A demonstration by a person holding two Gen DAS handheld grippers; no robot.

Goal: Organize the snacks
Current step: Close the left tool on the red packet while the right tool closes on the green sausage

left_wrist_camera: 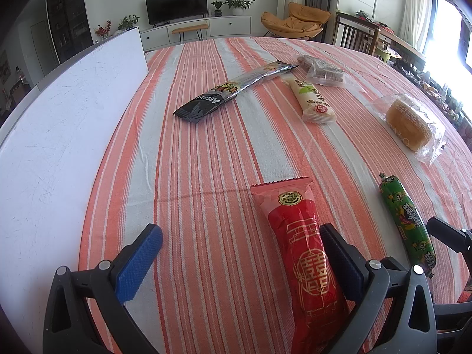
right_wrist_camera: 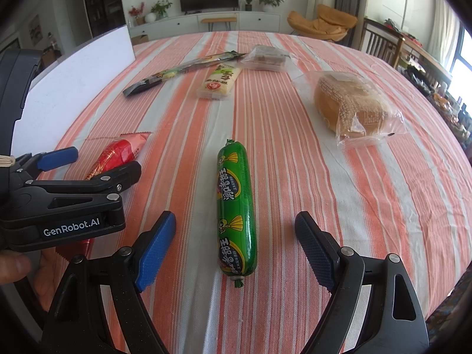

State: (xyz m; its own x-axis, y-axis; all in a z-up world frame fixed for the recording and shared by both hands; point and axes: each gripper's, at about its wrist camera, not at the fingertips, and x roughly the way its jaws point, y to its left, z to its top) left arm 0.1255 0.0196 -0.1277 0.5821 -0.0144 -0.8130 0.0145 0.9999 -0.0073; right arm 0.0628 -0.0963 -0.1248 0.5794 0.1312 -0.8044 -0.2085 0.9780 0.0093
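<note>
My left gripper (left_wrist_camera: 240, 230) stands open over a red snack packet (left_wrist_camera: 298, 236), which lies on the striped cloth between the jaws, close beside the right pad and far from the left pad. In the right wrist view this gripper (right_wrist_camera: 106, 160) shows at the left, above the red packet (right_wrist_camera: 121, 152). My right gripper (right_wrist_camera: 236, 221) is open too. A green sausage stick (right_wrist_camera: 236, 203) lies lengthwise between its fingers, and neither pad touches it. The sausage (left_wrist_camera: 407, 221) also appears at the right of the left wrist view.
Farther back lie a long black packet (left_wrist_camera: 233, 91), a cream packet (left_wrist_camera: 312, 100), a clear bag of brown pieces (left_wrist_camera: 324, 72) and bagged bread (right_wrist_camera: 351, 106). A white board (left_wrist_camera: 59, 124) flanks the cloth's left side. A hand (right_wrist_camera: 14, 265) holds the left gripper.
</note>
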